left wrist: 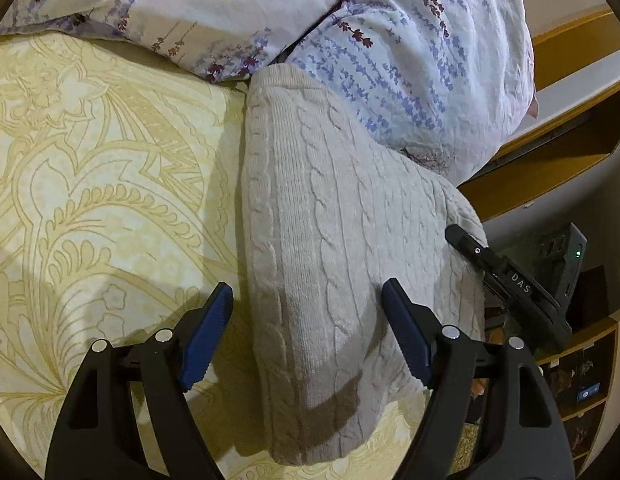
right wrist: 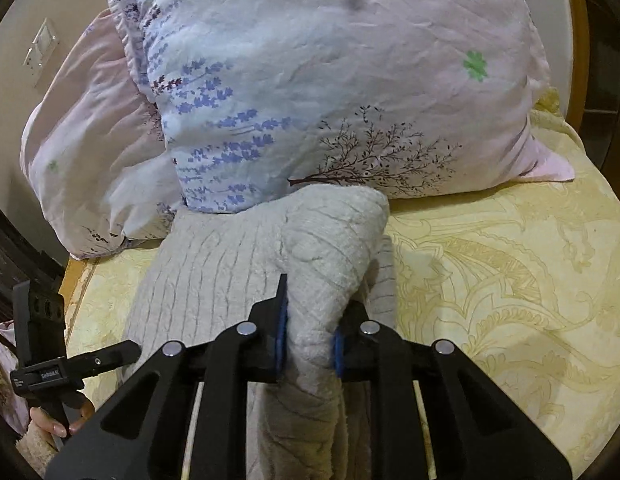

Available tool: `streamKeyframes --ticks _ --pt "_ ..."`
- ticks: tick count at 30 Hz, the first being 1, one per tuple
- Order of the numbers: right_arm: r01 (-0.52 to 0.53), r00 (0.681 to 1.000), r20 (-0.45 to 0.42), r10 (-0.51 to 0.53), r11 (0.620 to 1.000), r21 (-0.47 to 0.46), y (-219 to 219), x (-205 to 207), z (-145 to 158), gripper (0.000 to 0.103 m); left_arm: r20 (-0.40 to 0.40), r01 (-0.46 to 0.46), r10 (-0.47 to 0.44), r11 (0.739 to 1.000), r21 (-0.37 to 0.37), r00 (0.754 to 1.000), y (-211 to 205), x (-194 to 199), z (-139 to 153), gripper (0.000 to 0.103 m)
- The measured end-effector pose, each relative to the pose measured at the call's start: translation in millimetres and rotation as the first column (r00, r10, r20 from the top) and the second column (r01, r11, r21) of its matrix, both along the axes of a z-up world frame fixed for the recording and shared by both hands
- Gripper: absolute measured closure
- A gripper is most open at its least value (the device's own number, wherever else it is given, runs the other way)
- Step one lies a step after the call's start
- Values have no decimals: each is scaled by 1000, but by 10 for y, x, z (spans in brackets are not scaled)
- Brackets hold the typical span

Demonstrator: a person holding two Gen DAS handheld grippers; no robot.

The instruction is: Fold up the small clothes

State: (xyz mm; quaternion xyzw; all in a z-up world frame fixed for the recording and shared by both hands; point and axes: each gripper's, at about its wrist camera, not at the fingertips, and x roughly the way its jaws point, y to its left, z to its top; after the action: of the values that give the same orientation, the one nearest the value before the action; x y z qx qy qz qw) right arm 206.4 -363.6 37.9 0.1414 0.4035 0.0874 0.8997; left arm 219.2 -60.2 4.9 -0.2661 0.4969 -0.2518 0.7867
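Note:
A cream cable-knit sweater [left wrist: 330, 220] lies on the yellow patterned bedsheet [left wrist: 89, 160], its far end against the pillows. My left gripper [left wrist: 306, 292] is open and hovers over the sweater's near left edge, with nothing pinched. In the right wrist view my right gripper [right wrist: 314, 320] is shut on a bunched fold of the sweater [right wrist: 213, 272]. That fold is lifted off the flat part, and the blue pads [right wrist: 281, 332] press into the knit. One black finger of the right gripper [left wrist: 466, 240] shows at the sweater's right side.
Two floral pillows [right wrist: 330, 80] are stacked behind the sweater. The bedsheet [right wrist: 510, 280] stretches bare to the right. Wooden shelves [left wrist: 570, 60] stand beyond the bed edge. A person's hand [right wrist: 49, 424] holds the left gripper's handle at the lower left.

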Motion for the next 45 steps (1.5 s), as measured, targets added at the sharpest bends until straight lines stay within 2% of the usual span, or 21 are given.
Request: streamKeyframes --ticks 3,4,5,6,9,14,18,21,23,24,25,26,28,30,34,35,36,38,40,42,45 --pt "23 1000 -18 -24 999 -34 -12 47 -68 87 -4 -2 2 1000 -10 1000 -4 -2 -25 26" --pt "46 998 -46 -49 996 -75 -33 93 -157 87 -5 -1 1 1000 -10 1000 -16 5 -21 26" --pt "54 994 -89 -60 996 -68 -76 141 -268 85 -1 2 -2 1000 -9 1000 -28 -5 -20 26" --pt "63 990 -123 -66 998 -31 -125 174 -353 77 -1 5 -5 1000 -7 1000 -8 -25 -16 26" --pt "96 989 -122 -89 994 50 -283 71 -336 54 -2 12 -12 1000 -14 1000 11 -66 -12 26" --pt "53 994 -101 -38 986 159 -464 -367 -219 53 -8 9 -9 1000 -23 1000 42 -121 -5 26" --pt "8 994 -106 15 977 212 -482 -720 -258 53 0 16 -16 1000 -15 1000 38 -200 10 27" --pt "-21 994 -98 43 975 220 -431 -883 -318 61 -7 18 -18 1000 -11 1000 25 -261 -13 28" --pt "-48 994 -89 68 977 209 -343 -932 -350 78 3 18 -18 1000 0 1000 10 -286 -7 28" --pt "-59 992 -94 78 981 187 -297 -942 -377 91 4 18 -18 1000 5 1000 -11 -284 -4 28" --pt "-55 994 -89 70 986 160 -268 -945 -378 94 3 19 -19 1000 6 1000 -21 -286 -1 28" --pt "-42 997 -56 50 990 134 -256 -982 -324 95 -1 22 -22 1000 4 1000 -29 -292 -1 28" --pt "-14 1000 7 13 990 142 -331 -1071 -195 95 -2 27 -27 1000 4 1000 -45 -311 4 28" --pt "-2 1000 23 -1 990 139 -396 -1122 -140 96 -1 29 -29 1000 4 1000 -54 -321 3 28" --pt "-1 993 -119 11 997 82 -337 -1023 -472 95 -2 36 -36 999 3 999 -61 -316 1 28" --pt "-5 993 -120 15 996 89 -326 -1015 -487 94 -5 38 -38 999 2 999 -56 -314 3 28" --pt "-9 993 -118 21 995 102 -346 -1013 -456 90 -12 39 -39 999 -4 999 -41 -296 8 28" --pt "-11 994 -108 28 988 155 -428 -982 -367 75 -21 31 -31 999 -22 999 15 -250 25 28" --pt "12 996 -88 5 981 193 -548 -898 -255 39 -19 6 -7 999 -41 1000 105 -140 68 28" --pt "17 998 -65 0 968 249 -660 -725 -142 36 -18 -21 21 999 -45 1000 178 20 105 28" --pt "39 996 -92 -5 926 375 -806 -312 -132 36 -42 -44 42 998 -50 998 223 309 104 28"
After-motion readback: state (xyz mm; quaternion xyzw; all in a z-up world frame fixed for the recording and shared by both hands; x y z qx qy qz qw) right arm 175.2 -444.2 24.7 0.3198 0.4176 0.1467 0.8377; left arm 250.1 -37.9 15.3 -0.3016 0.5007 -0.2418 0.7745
